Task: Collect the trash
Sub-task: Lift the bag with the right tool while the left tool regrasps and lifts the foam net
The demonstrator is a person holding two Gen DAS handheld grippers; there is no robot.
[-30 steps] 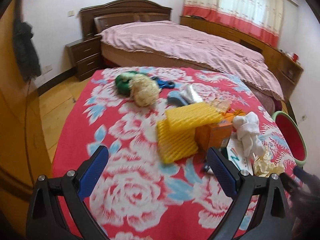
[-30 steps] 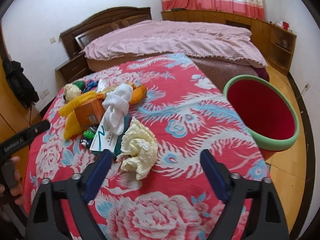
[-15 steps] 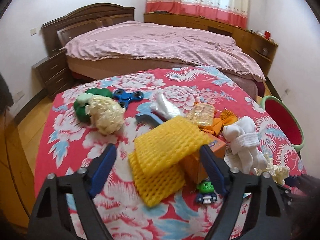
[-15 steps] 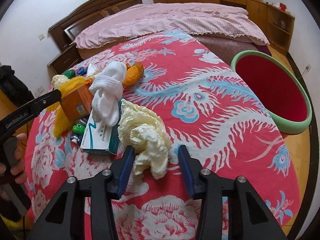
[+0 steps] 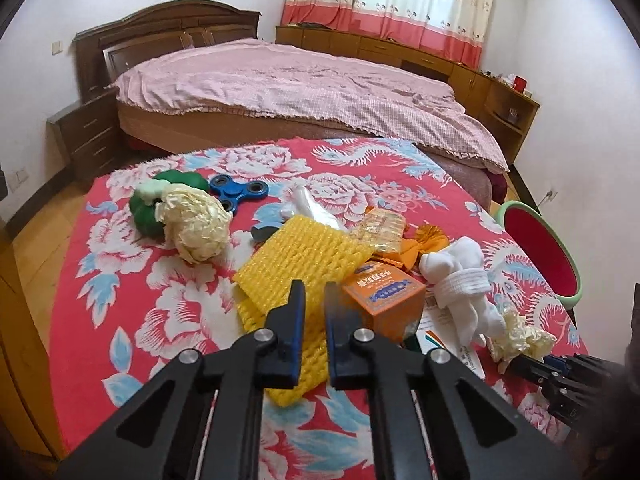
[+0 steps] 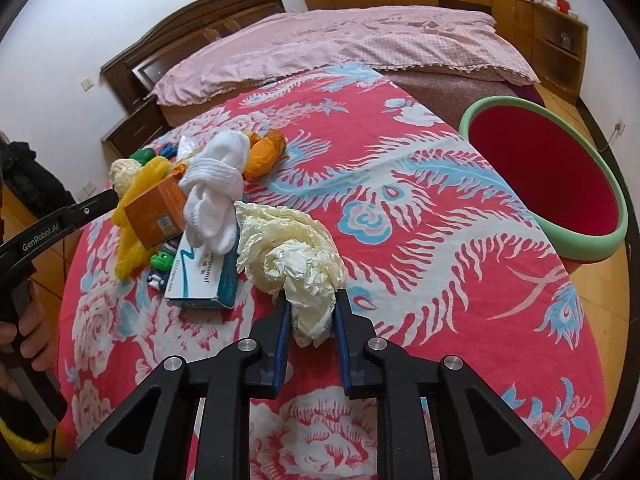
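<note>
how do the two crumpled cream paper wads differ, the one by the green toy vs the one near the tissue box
The wad by the green toy is a tight ball, lying free on the cloth against the green toy. The wad near the tissue box is looser, spread out, and sits between the closing jaws of the right gripper. Both are crumpled cream paper on the red floral cloth.

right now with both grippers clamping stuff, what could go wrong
The right gripper, jaws closing, pinches only the lower tail of the crumpled paper wad; it may tear or slip. The left gripper has the yellow foam net, which lies against the orange box, so lifting could drag or topple the box.
</note>
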